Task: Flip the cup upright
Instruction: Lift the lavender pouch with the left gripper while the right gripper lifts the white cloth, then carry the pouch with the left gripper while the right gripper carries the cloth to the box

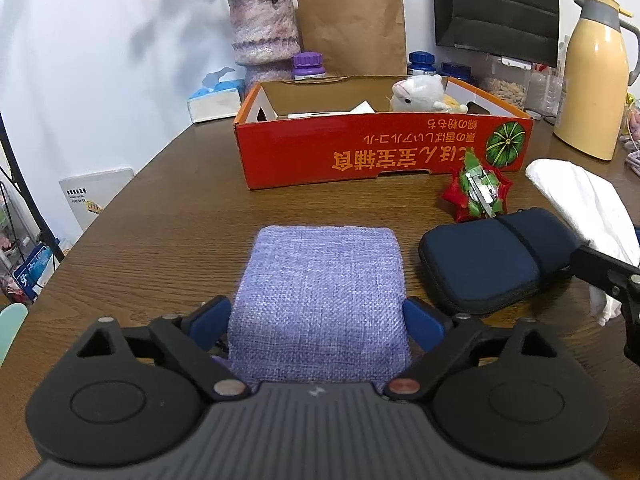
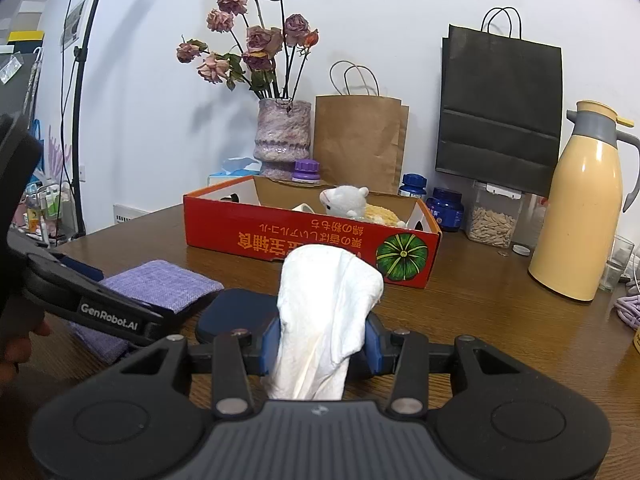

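Observation:
I cannot make out a cup in either view. My left gripper (image 1: 318, 320) is shut on a folded purple woven cloth (image 1: 320, 276) that reaches forward over the brown table (image 1: 168, 216). The right wrist view shows that cloth (image 2: 160, 280) low at the left, under the left gripper's black arm (image 2: 108, 312). My right gripper (image 2: 322, 340) is shut on a crumpled white cloth (image 2: 328, 296) that stands up between its blue pads. In the left wrist view the white cloth (image 1: 584, 208) hangs at the right edge.
A red cardboard box (image 1: 380, 152) with a plush toy (image 1: 418, 94) sits mid-table. A navy pouch (image 1: 480, 264) and a red-green star ornament (image 1: 478, 196) lie right of the purple cloth. A yellow thermos (image 1: 596, 80), a vase (image 1: 264, 28), paper bags and jars line the back.

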A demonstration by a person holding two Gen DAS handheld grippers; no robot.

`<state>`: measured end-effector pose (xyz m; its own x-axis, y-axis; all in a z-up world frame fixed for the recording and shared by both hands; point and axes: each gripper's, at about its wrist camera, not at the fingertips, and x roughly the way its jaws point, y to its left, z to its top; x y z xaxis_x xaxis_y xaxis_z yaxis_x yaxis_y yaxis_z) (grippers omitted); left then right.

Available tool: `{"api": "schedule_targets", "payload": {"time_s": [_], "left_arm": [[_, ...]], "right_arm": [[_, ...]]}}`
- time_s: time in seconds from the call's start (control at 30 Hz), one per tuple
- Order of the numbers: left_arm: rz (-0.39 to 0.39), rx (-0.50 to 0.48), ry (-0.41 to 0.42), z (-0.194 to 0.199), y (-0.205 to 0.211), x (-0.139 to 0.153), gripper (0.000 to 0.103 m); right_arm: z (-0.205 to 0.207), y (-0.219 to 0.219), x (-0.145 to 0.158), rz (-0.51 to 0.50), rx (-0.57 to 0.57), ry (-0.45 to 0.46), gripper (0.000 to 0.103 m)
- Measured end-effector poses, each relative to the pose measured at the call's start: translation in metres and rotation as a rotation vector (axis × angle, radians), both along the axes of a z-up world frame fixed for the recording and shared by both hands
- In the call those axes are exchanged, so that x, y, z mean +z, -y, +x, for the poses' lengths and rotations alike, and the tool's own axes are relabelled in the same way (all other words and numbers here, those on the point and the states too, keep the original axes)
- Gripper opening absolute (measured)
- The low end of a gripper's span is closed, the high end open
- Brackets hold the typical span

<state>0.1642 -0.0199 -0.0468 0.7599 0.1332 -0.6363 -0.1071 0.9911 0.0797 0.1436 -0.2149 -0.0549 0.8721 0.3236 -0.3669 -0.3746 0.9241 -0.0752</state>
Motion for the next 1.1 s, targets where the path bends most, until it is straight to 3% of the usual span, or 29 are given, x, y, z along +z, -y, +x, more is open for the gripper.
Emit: {"api": "schedule_targets", "payload": {"time_s": [0.3, 0.57, 0.63, 1.1], "left_arm": [[-0.006, -0.004, 0.022, -0.011, -0.002, 0.007, 0.071], [-0.030, 0.016, 0.036, -0.017, -0.011, 0.013, 0.029], [-0.047, 0.016, 0.038, -0.018, -0.014, 0.015, 0.024], [-0.049, -0.021, 0.111, -0.029, -0.016, 0.042, 0.020]], "right_arm": [[0.000, 0.000, 0.000, 0.001, -0.001, -0.002, 0.042], [0.000, 0.000, -0.001, 0.004, -0.005, -0.003, 0.042], [0.000, 0.000, -0.002, 0.006, -0.008, -0.003, 0.042], [0.003, 0.002, 0.004, 0.033, -0.019, -0.009, 0.042]]}}
